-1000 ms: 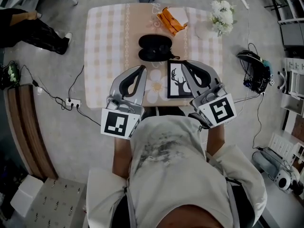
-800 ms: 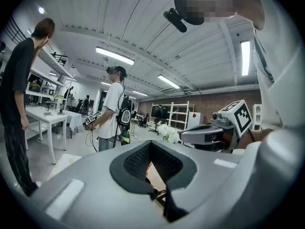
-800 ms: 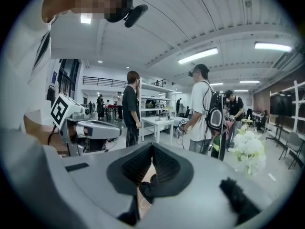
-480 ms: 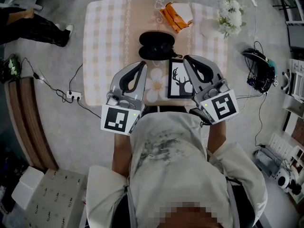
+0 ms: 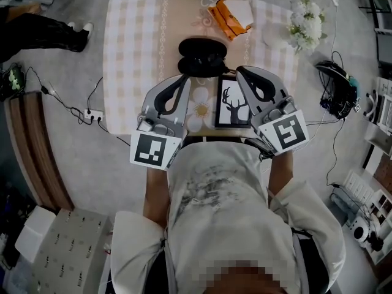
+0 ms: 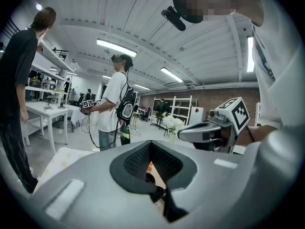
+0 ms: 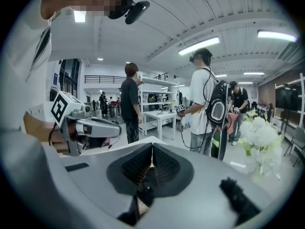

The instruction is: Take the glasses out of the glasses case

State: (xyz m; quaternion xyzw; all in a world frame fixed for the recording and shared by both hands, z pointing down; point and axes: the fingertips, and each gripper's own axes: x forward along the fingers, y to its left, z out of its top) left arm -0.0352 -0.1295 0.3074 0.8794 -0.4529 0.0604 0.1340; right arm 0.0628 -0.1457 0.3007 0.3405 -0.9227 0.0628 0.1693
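1. Lying on the checked table, the black glasses case is ahead of both grippers and between their lines. It shows as two dark rounded halves, one behind the other. The glasses themselves cannot be made out.
2. The left gripper has its tip just short of the case's near left edge. Whether it touches cannot be told from the head view.
3. The right gripper has its tip just beside the case's near right corner, apart from it.
4. In the left gripper view, the left gripper has its jaws closed together with nothing between the pads. In the right gripper view, the right gripper shows the same.
5. Compared with one second ago, both gripper tips have moved forward towards the case. The gap on the left has nearly closed. The case has not shifted on the cloth.
6. Count: one glasses case and two grippers. Also one framed deer picture lying between the grippers, one orange packet beyond the case, and one bunch of white flowers at the far right corner.
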